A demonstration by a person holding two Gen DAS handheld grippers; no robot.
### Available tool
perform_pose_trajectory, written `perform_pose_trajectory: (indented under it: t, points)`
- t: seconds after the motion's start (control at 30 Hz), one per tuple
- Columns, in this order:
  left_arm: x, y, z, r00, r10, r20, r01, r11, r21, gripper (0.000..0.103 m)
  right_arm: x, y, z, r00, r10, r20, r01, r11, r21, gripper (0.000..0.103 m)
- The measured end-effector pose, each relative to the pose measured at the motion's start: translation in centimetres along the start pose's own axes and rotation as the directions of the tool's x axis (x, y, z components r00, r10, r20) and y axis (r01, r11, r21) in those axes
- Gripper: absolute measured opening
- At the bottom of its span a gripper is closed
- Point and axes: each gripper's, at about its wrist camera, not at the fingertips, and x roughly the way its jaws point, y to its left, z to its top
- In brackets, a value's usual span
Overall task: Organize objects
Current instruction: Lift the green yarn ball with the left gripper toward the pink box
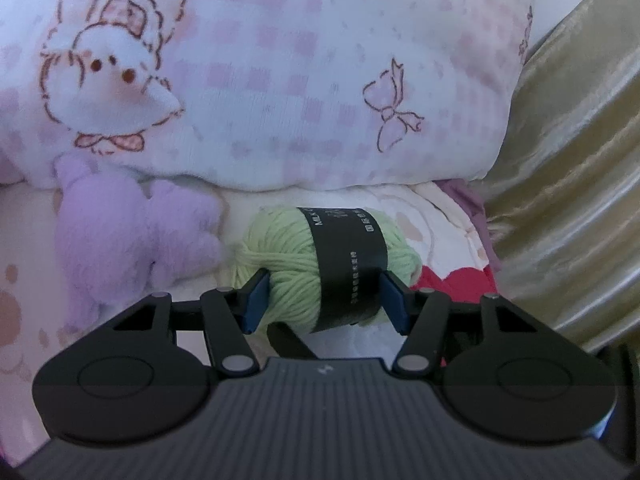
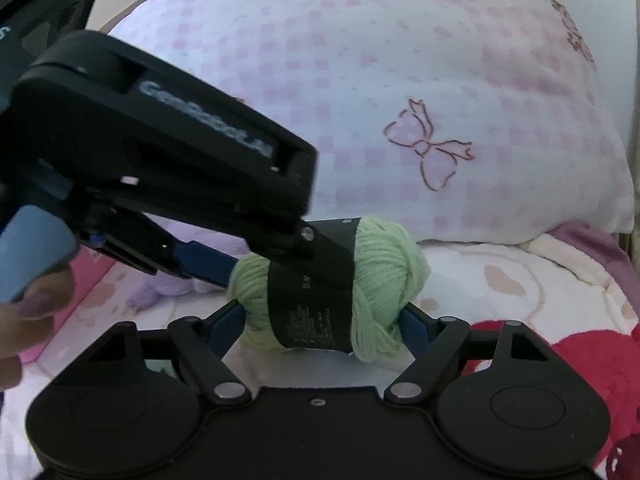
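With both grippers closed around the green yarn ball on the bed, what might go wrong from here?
1. Both the left gripper and right gripper pinch the same yarn ball; moving apart might stretch it or slide its black paper band off.
2. The yarn is soft, so the pads may sink in and the ball could slip out onto the blanket.
3. A loose strand may snag on a finger.

We see a big white pillow (image 1: 304, 92) with pale pink checks across the back, carrying 1 stitched bunny figure (image 1: 108, 68) and 1 outlined bow (image 1: 390, 114). Below it on the left we have a fluffy lilac plush toy (image 1: 132, 240) lying on a cream bedcover (image 2: 512, 280) with tan prints. A red patch (image 2: 580, 360) shows lower right, and shiny gold fabric (image 1: 572, 200) hangs beside the pillow.
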Motion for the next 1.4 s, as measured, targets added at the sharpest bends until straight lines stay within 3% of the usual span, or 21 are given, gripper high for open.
perform_pose_trajectory:
  t: [0.1, 0.3, 0.43, 0.57, 0.73, 1.03, 1.17, 1.27, 1.4]
  points:
    - [-0.9, 0.1, -0.9, 1.0, -0.016, 0.005, 0.016, 1.0, -0.026, 0.058, -1.3, 0.8, 0.0, 1.0, 0.009, -0.029, -0.009, 1.0, 0.007, 0.085]
    - [-3.3, -0.6, -2.0, 1.0, 0.004, 0.001, -0.004, 1.0, 0.019, 0.057, -2.8, 1.8, -0.3, 0.996, 0.054, -0.068, -0.055, 0.998, -0.017, 0.085]
    - [-4.5, -1.7, -2.4, 0.989, 0.119, -0.084, -0.114, 0.992, 0.056, 0.055, -2.6, 3.9, -1.1, 0.986, 0.083, -0.145, -0.095, 0.993, -0.076, 0.086]
    - [-6.7, -2.2, -3.5, 0.988, 0.131, -0.082, -0.128, 0.991, 0.046, 0.055, -3.2, 6.7, -2.0, 0.974, 0.027, -0.223, -0.074, 0.976, -0.205, 0.086]
    - [-6.6, -1.3, -4.4, 0.974, 0.208, -0.091, -0.203, 0.977, 0.059, 0.055, -3.4, 7.3, -2.4, 0.976, 0.022, -0.216, -0.073, 0.97, -0.231, 0.089]
    - [-6.9, 3.0, -4.8, 0.988, 0.141, -0.067, -0.145, 0.987, -0.065, 0.063, -1.7, 6.4, -2.2, 0.977, 0.028, -0.21, -0.062, 0.986, -0.157, 0.094]
    - [-6.5, 3.5, -5.0, 0.993, 0.113, -0.04, -0.115, 0.992, -0.055, 0.063, -1.3, 7.4, -2.6, 0.982, 0.015, -0.187, -0.052, 0.979, -0.197, 0.095]
    - [-5.8, 3.7, -5.2, 0.994, 0.098, -0.058, -0.101, 0.993, -0.054, 0.063, -1.1, 6.9, -2.6, 0.981, 0.036, -0.19, -0.067, 0.985, -0.162, 0.096]
    - [-5.7, 4.0, -5.7, 0.994, 0.109, -0.011, -0.109, 0.994, -0.024, 0.06, -0.5, 6.5, -2.4, 0.979, 0.045, -0.197, -0.073, 0.988, -0.136, 0.096]
